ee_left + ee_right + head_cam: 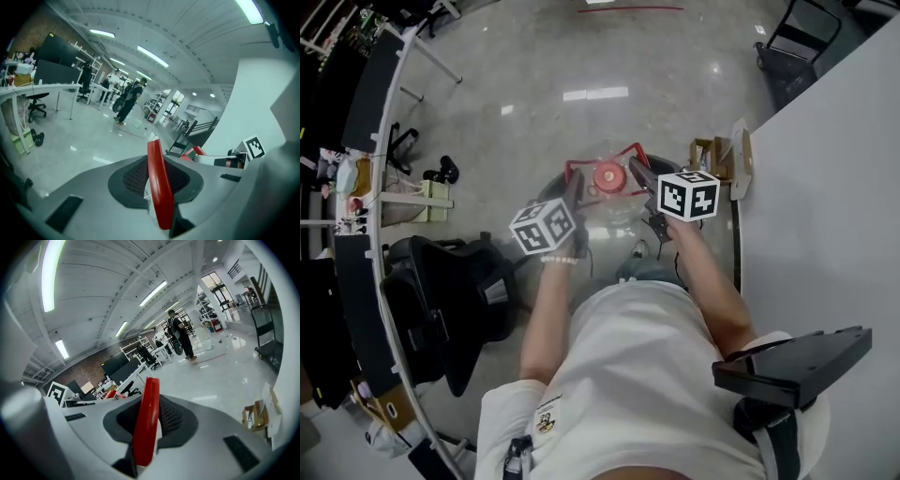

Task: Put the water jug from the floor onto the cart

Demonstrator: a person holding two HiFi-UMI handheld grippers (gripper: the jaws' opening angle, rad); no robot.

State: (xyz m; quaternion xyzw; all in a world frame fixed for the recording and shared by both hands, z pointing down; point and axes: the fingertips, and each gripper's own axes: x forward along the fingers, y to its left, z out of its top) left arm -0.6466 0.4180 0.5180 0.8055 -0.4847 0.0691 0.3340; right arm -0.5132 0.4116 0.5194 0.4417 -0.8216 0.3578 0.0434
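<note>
Glossy floor [534,56] carries chair [450,300] and cardboard box [712,159]

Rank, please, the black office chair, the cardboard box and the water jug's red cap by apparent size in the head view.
1. Black office chair, clearly largest.
2. Cardboard box and the red cap of the water jug look about alike; the cap is nearer the camera, so I leave them unranked.

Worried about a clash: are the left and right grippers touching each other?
Apart. Head view: the left gripper and right gripper sit on opposite sides of the water jug, its red cap between them.
</note>
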